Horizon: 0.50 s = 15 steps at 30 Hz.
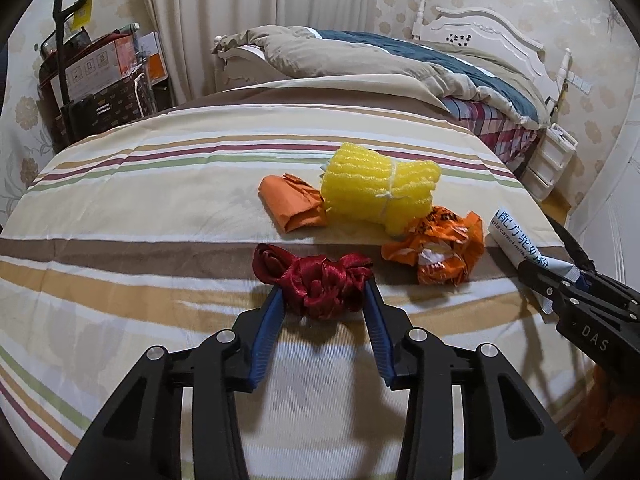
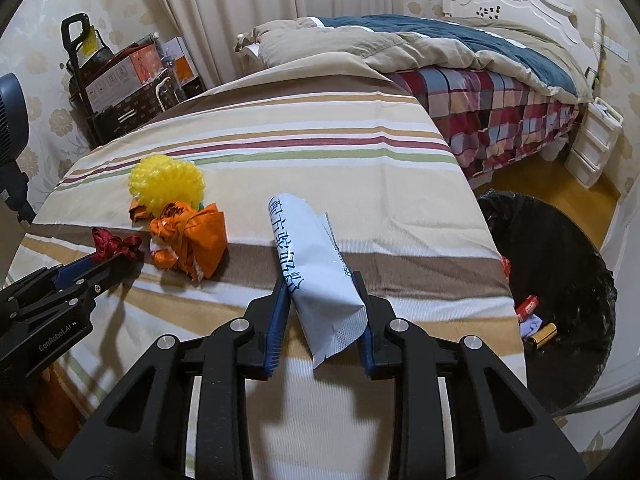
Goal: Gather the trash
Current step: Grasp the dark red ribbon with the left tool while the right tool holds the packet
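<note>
My left gripper (image 1: 324, 286) is shut on a crumpled dark red ribbon (image 1: 316, 280), just above the striped cloth (image 1: 140, 208). My right gripper (image 2: 322, 280) is shut on a white packet with blue print (image 2: 316, 264), held over the cloth; the packet also shows in the left wrist view (image 1: 524, 248). On the cloth lie a yellow foam net bundle (image 1: 380, 188), an orange folded wrapper (image 1: 292, 204) and a crumpled orange bag (image 1: 436, 248). A black-lined trash bin (image 2: 560, 280) stands on the floor at the right of the cloth, with some trash inside.
A bed with quilts (image 2: 440, 48) lies behind the cloth surface. A trolley with boxes (image 1: 100, 76) stands at the back left. White drawers (image 2: 596, 140) stand by the far wall. A fan (image 2: 12, 120) is at the left edge.
</note>
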Tool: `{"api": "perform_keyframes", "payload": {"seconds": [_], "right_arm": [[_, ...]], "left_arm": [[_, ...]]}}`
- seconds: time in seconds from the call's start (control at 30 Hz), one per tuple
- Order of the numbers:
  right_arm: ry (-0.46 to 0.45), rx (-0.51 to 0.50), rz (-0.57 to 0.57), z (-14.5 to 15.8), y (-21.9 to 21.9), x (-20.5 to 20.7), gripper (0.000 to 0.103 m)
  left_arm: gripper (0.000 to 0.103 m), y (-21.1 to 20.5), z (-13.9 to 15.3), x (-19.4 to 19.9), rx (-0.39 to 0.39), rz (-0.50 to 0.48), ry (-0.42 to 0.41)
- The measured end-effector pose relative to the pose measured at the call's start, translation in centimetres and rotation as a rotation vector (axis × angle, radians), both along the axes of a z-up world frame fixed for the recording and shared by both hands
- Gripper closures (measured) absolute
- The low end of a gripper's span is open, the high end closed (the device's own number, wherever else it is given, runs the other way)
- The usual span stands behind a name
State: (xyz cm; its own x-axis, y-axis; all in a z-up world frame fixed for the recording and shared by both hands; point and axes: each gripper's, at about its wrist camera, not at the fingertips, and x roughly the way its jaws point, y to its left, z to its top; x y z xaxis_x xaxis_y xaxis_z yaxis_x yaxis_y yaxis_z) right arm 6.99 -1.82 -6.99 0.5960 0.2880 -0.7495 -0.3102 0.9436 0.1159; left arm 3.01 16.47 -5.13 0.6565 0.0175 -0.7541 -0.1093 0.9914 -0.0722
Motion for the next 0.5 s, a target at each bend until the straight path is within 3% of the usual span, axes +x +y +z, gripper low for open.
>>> {"api": "perform_keyframes", "payload": {"seconds": [0.5], "right_arm": [[-0.025, 0.011, -0.018, 0.7, -1.4, -2.8, 0.074]], "left_arm": [[0.061, -1.9, 1.0, -2.6, -0.024, -0.037, -0.037]]}}
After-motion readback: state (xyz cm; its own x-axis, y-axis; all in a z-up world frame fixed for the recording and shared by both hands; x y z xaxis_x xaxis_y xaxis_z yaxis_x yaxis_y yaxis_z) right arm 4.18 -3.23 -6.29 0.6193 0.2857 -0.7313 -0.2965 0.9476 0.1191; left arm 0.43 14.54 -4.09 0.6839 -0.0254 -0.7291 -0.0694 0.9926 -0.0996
